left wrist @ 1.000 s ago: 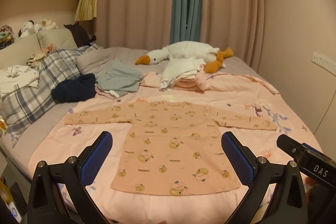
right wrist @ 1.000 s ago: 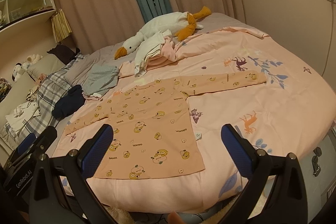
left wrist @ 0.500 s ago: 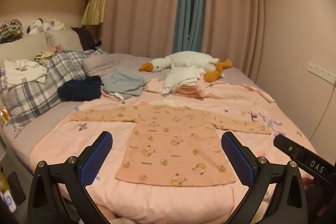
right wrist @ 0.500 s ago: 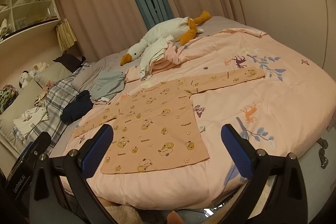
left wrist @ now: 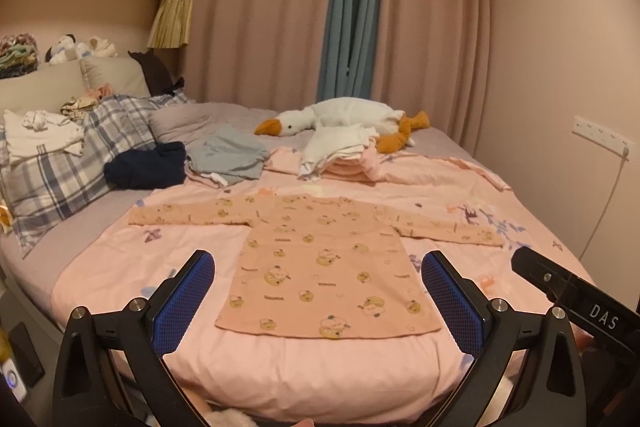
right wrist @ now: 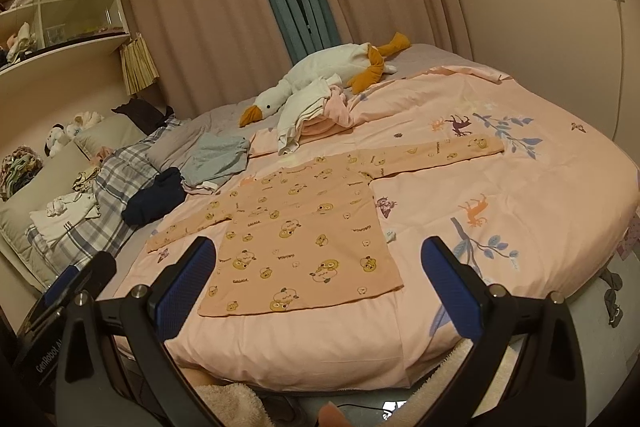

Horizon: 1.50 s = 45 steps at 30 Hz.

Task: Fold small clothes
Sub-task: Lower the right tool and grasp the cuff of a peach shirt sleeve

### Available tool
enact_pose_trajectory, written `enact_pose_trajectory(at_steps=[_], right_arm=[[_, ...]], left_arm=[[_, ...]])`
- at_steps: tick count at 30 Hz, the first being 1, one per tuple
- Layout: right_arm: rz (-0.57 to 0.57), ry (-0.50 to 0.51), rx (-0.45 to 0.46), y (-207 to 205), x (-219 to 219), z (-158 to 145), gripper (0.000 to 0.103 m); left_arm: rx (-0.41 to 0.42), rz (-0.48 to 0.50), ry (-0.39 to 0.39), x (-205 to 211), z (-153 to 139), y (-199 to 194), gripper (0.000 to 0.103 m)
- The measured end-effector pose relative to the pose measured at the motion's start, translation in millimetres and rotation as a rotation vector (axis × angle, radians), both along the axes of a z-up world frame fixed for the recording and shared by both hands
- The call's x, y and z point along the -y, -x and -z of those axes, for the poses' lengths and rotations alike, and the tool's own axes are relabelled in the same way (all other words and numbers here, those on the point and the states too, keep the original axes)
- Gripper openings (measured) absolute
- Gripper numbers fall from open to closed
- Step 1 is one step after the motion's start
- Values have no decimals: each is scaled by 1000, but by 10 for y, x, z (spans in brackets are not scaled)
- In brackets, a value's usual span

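- So far nothing is folded: the peach shirt [left wrist: 324, 259] lies flat on the pink quilt [left wrist: 280, 363], front up, both sleeves spread straight out, hem toward the claws. I judge this the moment just before the first fold.
- Off to the left of the left claw [left wrist: 318, 301], and beyond it, sit a checked pillow [left wrist: 80, 163], a dark navy bundle [left wrist: 146, 167] and a crumpled grey-blue garment [left wrist: 230, 155], all soft and unfolded.
- The left claw is released, its blue ribbed pads wide apart with nothing between them; it hangs over the near edge of the bed, and the shirt's hem lies just ahead, between the two pads.
- Straight beyond the shirt, a white plush goose [left wrist: 344, 117] with orange beak and feet rests near a small stack of pale folded clothes [left wrist: 340, 155].
- The right claw [right wrist: 320, 285] is likewise released and empty; from it the shirt lies ahead and slightly left, the right sleeve [right wrist: 436, 153] reaching far ahead and to its right.
- Material: the shirt looks like thin, limp cotton knit printed with small yellow cartoon animals; it will drape and wrinkle, not hold an edge.
- Next, I reckon each claw should come down on a sleeve end or shoulder, pinch only the shirt's cloth and not the quilt beneath, and carry it inward across the body.
- Risk: peach on pink gives weak contrast, so the quilt may get pinched too.
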State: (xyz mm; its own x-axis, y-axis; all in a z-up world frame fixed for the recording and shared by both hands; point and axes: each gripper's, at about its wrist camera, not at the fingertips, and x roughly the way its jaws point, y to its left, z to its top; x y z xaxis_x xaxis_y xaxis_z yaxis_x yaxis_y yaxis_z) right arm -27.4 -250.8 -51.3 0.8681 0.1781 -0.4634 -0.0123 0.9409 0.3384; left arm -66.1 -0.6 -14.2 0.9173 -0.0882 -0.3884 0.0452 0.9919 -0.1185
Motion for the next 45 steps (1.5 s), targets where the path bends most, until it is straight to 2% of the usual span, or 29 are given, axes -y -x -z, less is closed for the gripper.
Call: enact_pose_trajectory(at_steps=[7, 10, 12, 14, 16, 17, 20, 25, 26, 28, 30, 31, 33, 36, 37, 39, 40, 42, 44, 45], right_arm=[[-20, 2, -1, -137, -36, 20, 103], [-24, -2, 0, -267, -19, 1, 103], [-33, -8, 0, -410, 43, -13, 103], [-48, -16, -28, -670, 166, 1, 103], [-27, -33, -77, -1018, 389, 51, 103], [-16, -38, -99, -1225, 543, 84, 103], [-4, -34, -143, -1642, 898, 150, 103], [72, -26, -234, -2322, 1600, 340, 103], [94, -48, -272, -2478, 1789, 415, 103], [118, -101, -311, -2686, 2087, 525, 102], [172, -219, -339, -2879, 2506, 694, 102], [201, -256, -345, -2944, 2637, 742, 102], [274, -333, -351, -3060, 2989, 925, 101], [320, -427, -393, -3221, 3274, 1265, 99], [329, -448, -415, -3256, 3290, 1360, 98], [349, -495, -468, -3356, 3384, 1654, 88], [350, -509, -487, -3388, 3403, 1772, 84], [366, -534, -509, -3469, 3462, 1973, 69], [395, -550, -441, -3488, 3505, 1999, 64], [409, -542, -406, -3491, 3501, 1967, 51]], left_arm=[[6, 9, 18, -44, 6, -117, 103], [-3, -1, 16, -101, 1, -323, 103], [-16, -15, 61, -205, 30, -521, 103], [-57, -13, 156, -388, 145, -942, 103], [-102, 14, 211, -544, 326, -1406, 103], [-149, 16, 234, -637, 455, -1685, 103], [-271, 25, 368, -889, 854, -2349, 103], [-423, 3, 462, -1100, 1458, -3170, 103], [-470, -36, 442, -1121, 1579, -3325, 103], [-521, -106, 343, -1129, 1758, -3557, 102], [-537, -108, 290, -1124, 1854, -3683, 101], [-558, -94, 282, -1124, 1925, -3740, 98], [-627, -58, 320, -1146, 2100, -3810, 92], [-587, -70, 267, -1099, 2126, -3724, 86], [-592, -70, 202, -1036, 2119, -3681, 79], [-596, -82, 91, -955, 2129, -3654, 65], [-593, -81, 64, -943, 2125, -3608, 59], [-592, -83, 115, -1005, 2116, -3531, 50], [-597, -116, 187, -1090, 2112, -3444, 40], [-594, -132, 182, -1101, 2121, -3453, 35]])
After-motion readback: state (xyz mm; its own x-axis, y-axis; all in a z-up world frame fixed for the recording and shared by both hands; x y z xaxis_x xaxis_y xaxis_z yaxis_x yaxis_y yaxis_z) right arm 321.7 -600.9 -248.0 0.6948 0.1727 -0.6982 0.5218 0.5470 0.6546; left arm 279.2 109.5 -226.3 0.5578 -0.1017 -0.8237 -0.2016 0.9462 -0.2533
